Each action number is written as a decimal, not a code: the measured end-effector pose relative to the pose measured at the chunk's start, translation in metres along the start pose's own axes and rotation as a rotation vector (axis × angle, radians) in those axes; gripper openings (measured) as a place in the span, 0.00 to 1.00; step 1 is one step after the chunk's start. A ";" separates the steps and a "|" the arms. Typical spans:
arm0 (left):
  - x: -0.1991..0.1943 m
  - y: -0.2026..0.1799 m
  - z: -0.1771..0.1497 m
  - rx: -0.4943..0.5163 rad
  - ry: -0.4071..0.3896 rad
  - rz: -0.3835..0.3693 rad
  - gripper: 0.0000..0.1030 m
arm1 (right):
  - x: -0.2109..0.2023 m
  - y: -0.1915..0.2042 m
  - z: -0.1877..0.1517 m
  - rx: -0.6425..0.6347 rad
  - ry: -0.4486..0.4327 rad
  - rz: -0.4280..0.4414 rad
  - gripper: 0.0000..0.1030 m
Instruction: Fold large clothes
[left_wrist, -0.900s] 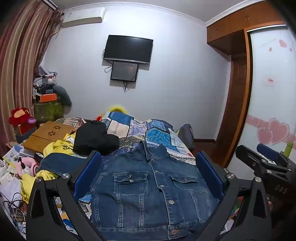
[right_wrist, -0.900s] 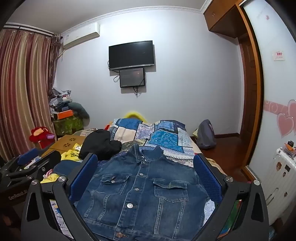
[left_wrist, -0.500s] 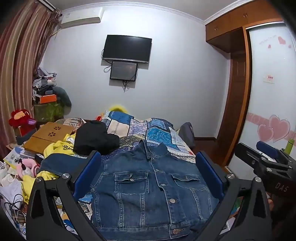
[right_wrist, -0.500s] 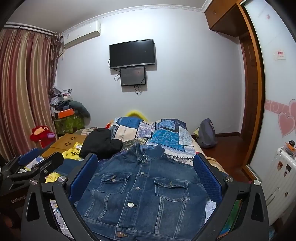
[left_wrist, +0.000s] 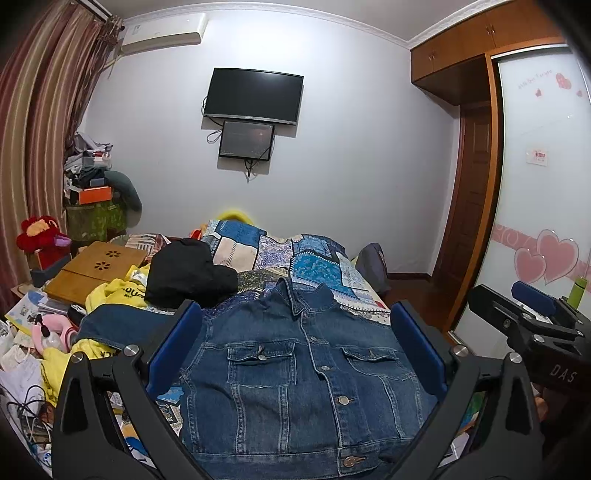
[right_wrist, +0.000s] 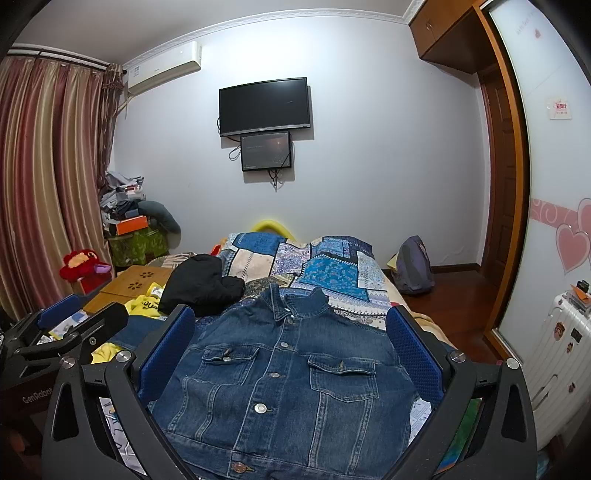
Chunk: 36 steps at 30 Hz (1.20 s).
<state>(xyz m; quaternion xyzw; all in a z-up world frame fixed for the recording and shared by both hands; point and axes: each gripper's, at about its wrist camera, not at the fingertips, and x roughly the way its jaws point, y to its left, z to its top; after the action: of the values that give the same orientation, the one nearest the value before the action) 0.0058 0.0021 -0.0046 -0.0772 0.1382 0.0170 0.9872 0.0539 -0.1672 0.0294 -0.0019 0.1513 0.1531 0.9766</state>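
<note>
A bed (left_wrist: 325, 266) with a blue patchwork cover fills the middle of a small bedroom. A denim jacket (left_wrist: 306, 373) lies front-up and buttoned on its near end, collar toward 12 o'clock, hem nearest the cameras. Just beyond its shoulder at 10 o'clock sits a black garment (left_wrist: 188, 273), with yellow clothes (left_wrist: 118, 291) and a wooden board (left_wrist: 96, 269) further toward 9. A TV (right_wrist: 264, 106) hangs on the far wall at 12; striped curtains (right_wrist: 40, 184) close off 9 o'clock; a wardrobe (left_wrist: 539, 206) with heart stickers stands at 3.

The bed's 9 o'clock edge is crowded with papers and cables. Bare wood floor (right_wrist: 454, 295) runs along the 3 o'clock edge.

The left gripper (left_wrist: 295, 347) and right gripper (right_wrist: 291, 347) both hover above the jacket, jaws wide, holding nothing.
</note>
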 end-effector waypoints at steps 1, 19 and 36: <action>0.001 0.001 0.000 -0.001 0.001 0.000 1.00 | 0.000 0.000 0.000 0.001 0.000 0.000 1.00; 0.006 0.003 -0.001 0.001 0.011 0.010 1.00 | 0.007 0.001 -0.008 0.006 0.011 0.008 1.00; 0.006 0.001 -0.005 0.004 0.020 0.004 0.99 | 0.011 -0.003 -0.009 0.024 0.026 0.012 1.00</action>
<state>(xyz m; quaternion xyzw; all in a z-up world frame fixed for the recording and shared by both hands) 0.0101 0.0026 -0.0106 -0.0749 0.1484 0.0177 0.9859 0.0623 -0.1675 0.0177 0.0085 0.1661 0.1573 0.9735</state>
